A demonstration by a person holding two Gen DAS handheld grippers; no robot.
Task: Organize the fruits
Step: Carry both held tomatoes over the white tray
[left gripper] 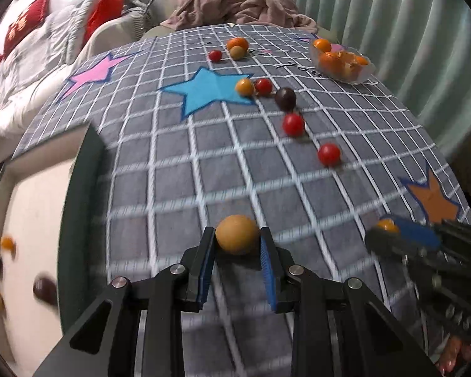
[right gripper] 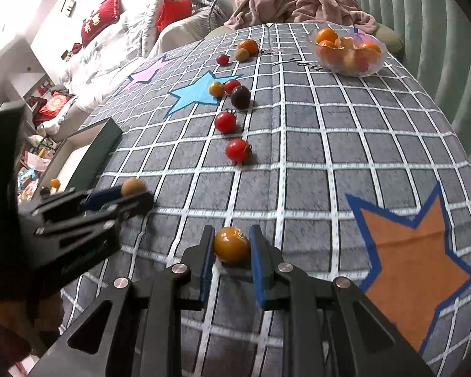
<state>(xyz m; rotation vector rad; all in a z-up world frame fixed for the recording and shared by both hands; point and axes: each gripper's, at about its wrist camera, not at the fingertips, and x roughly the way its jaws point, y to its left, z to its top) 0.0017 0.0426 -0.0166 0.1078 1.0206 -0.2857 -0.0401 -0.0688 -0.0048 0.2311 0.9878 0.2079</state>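
My left gripper (left gripper: pixel 238 239) is shut on a tan round fruit (left gripper: pixel 237 234) just above the checked cloth; it also shows in the right wrist view (right gripper: pixel 134 187). My right gripper (right gripper: pixel 230 242) is shut on an orange-yellow tomato (right gripper: pixel 231 244), seen small in the left wrist view (left gripper: pixel 387 225). Loose red tomatoes (left gripper: pixel 329 154) (left gripper: pixel 293 123), a dark one (left gripper: pixel 285 98) and orange ones (left gripper: pixel 244 86) lie in a line up the table. A dark-rimmed white tray (left gripper: pixel 84 169) with several fruits sits at the left.
A glass bowl (right gripper: pixel 348 51) of orange fruit stands at the far right of the table. More fruits (right gripper: pixel 247 46) lie at the far edge. A pink blanket (right gripper: pixel 301 3) and a bed with red cushions lie beyond. A green curtain hangs to the right.
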